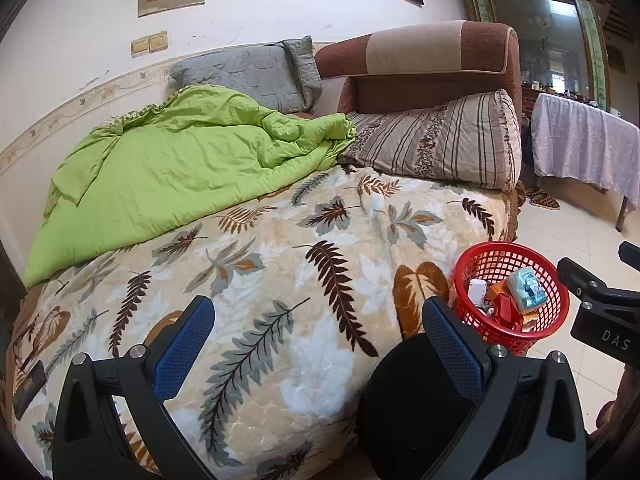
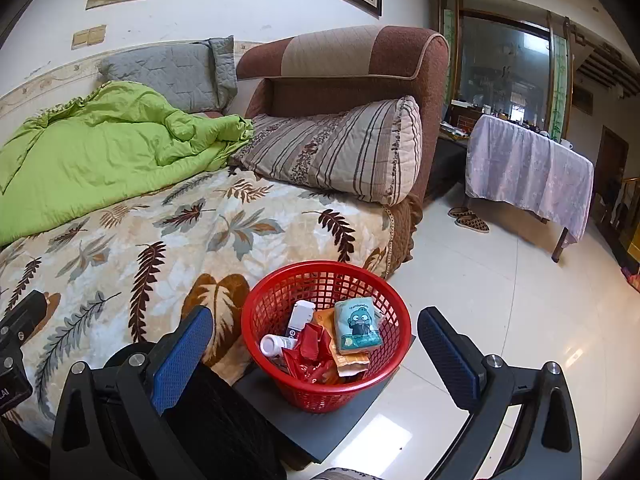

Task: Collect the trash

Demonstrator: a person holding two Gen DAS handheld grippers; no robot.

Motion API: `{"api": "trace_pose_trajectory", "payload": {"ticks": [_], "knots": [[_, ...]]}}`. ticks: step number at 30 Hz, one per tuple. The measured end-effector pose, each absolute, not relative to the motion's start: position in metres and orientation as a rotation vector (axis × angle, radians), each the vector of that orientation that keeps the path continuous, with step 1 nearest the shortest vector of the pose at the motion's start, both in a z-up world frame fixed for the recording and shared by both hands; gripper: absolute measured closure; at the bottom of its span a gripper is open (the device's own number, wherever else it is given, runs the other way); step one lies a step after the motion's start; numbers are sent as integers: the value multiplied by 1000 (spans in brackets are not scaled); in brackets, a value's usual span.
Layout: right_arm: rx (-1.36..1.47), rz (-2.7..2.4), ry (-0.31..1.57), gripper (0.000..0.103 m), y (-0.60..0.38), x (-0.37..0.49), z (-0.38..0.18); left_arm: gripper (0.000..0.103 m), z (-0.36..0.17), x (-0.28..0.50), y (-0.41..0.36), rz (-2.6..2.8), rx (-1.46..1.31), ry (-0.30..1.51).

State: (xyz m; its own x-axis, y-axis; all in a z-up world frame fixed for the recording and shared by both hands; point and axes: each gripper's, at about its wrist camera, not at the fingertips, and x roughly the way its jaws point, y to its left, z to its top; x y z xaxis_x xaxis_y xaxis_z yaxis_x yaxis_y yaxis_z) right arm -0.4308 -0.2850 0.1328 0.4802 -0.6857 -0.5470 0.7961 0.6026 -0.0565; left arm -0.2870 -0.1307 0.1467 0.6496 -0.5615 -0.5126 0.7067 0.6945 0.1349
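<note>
Bright, even daylight — sharp focus, glare on the floor tiles (image 2: 472,312), fisheye-bent, vignetted edges.

**Cloth on the bed, plastic in the basket, gloss on the floor**

The basket (image 2: 326,316) is red plastic lattice, slightly shiny. Inside, a teal packet (image 2: 357,326) looks like smooth printed film, the red wrappers (image 2: 310,346) are glossy and crinkled, and a white bottle (image 2: 274,345) is smooth plastic. The leaf-print blanket (image 1: 248,272) is plush, fuzzy cloth; the green quilt (image 1: 172,160) is matt, wrinkled fabric. The striped pillow (image 2: 340,152) is quilted cloth. The floor tiles (image 2: 500,300) are glossy and mirror the light. Each gripper has matt black plastic arms, dimpled blue rubbery pads (image 1: 184,348) and bright metal bolts
</note>
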Motion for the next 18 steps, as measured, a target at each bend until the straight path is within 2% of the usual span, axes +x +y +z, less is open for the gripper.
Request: {"api": "trace_pose_trajectory", "payload": {"ticks": [18], "knots": [[236,-921,590,0,-290,-430,127,0,142,-289,-135,-738,360,458]]}}
